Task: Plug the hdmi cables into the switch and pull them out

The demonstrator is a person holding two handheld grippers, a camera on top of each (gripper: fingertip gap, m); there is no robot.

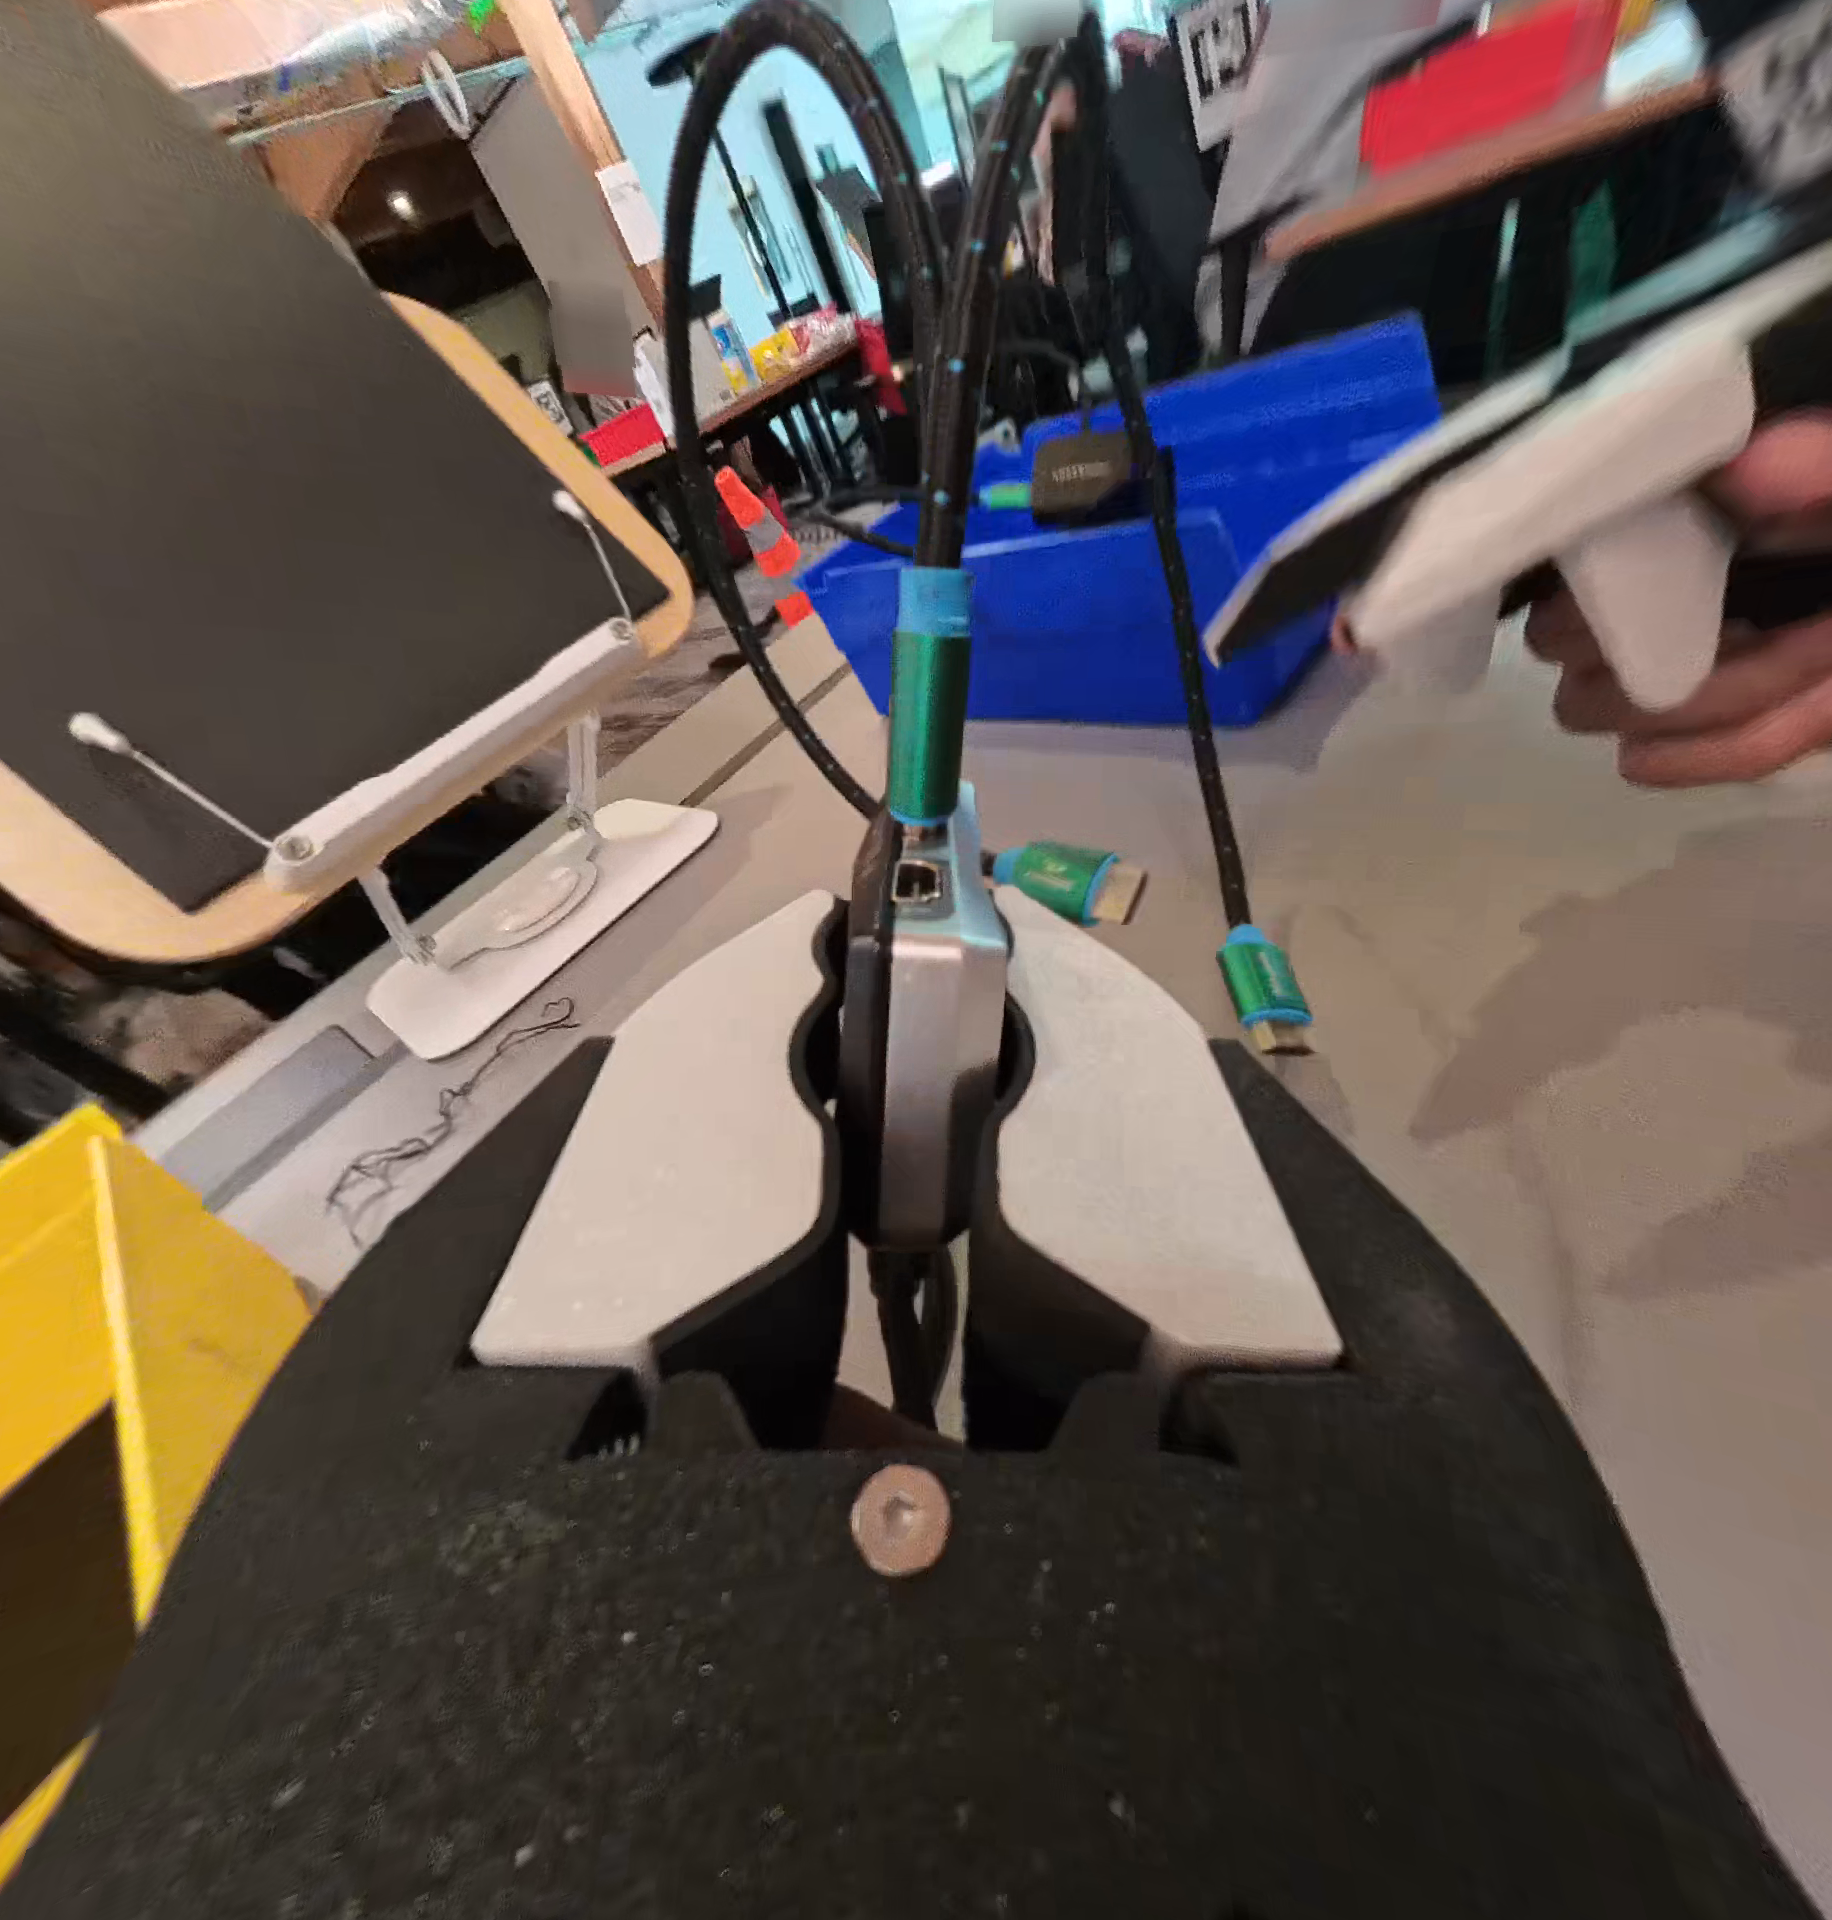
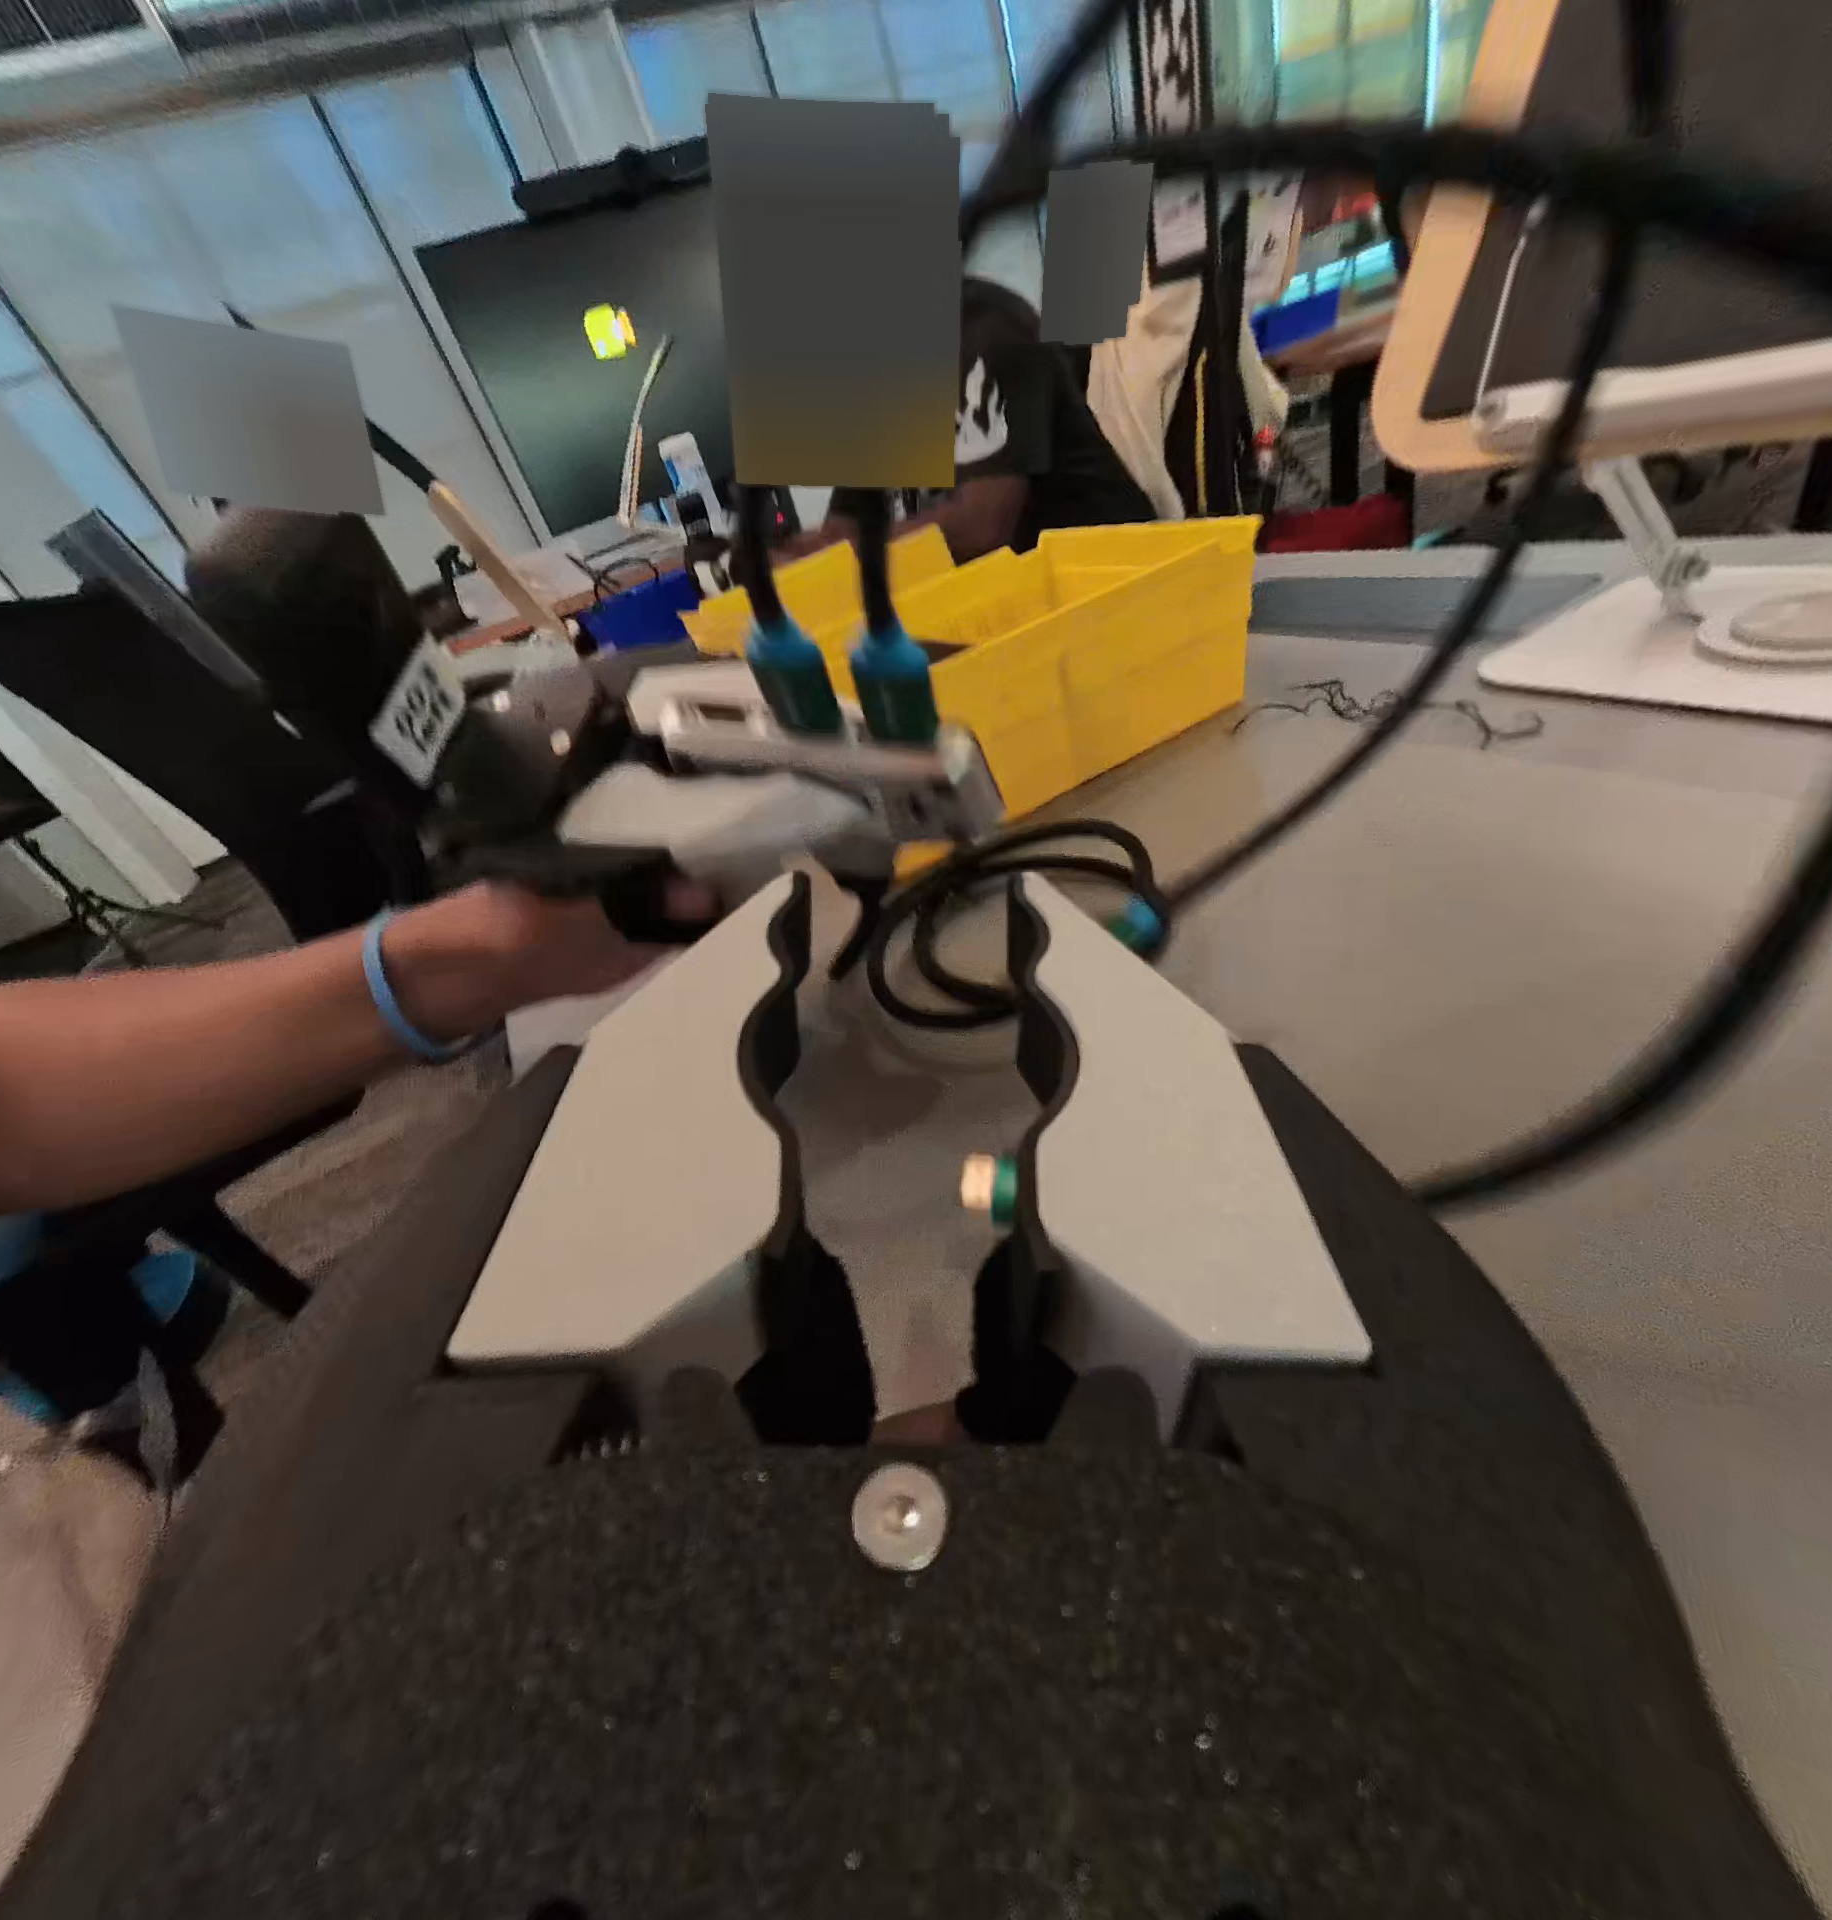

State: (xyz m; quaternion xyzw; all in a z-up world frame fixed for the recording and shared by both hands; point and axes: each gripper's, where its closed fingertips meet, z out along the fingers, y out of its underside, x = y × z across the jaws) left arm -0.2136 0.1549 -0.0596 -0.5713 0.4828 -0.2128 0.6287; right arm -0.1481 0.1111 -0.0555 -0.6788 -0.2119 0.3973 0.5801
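Observation:
My left gripper (image 1: 922, 935) is shut on the grey HDMI switch (image 1: 938, 1039) and holds it on edge above the table. In the right wrist view the switch (image 2: 891, 769) has two green HDMI plugs (image 2: 787, 675) (image 2: 891, 691) standing in it; the left wrist view shows them lined up as one plug (image 1: 927, 717). Their black braided cables (image 1: 704, 312) arch up and over. Two loose green plugs (image 1: 1073, 881) (image 1: 1265, 987) lie on the table past the switch. My right gripper (image 2: 907, 935) is open and empty, close to the switch, above a loose plug (image 2: 990, 1195).
A yellow bin (image 2: 1099, 644) stands just behind the switch. A blue bin (image 1: 1099, 613) sits at the far side of the table. A dark screen (image 1: 216, 416) on a white stand (image 1: 548, 914) is at the left. A black thread tangle (image 1: 444, 1122) lies on the table. People sit beyond the table. Spacing between my two grippers at the tips: around 9 cm.

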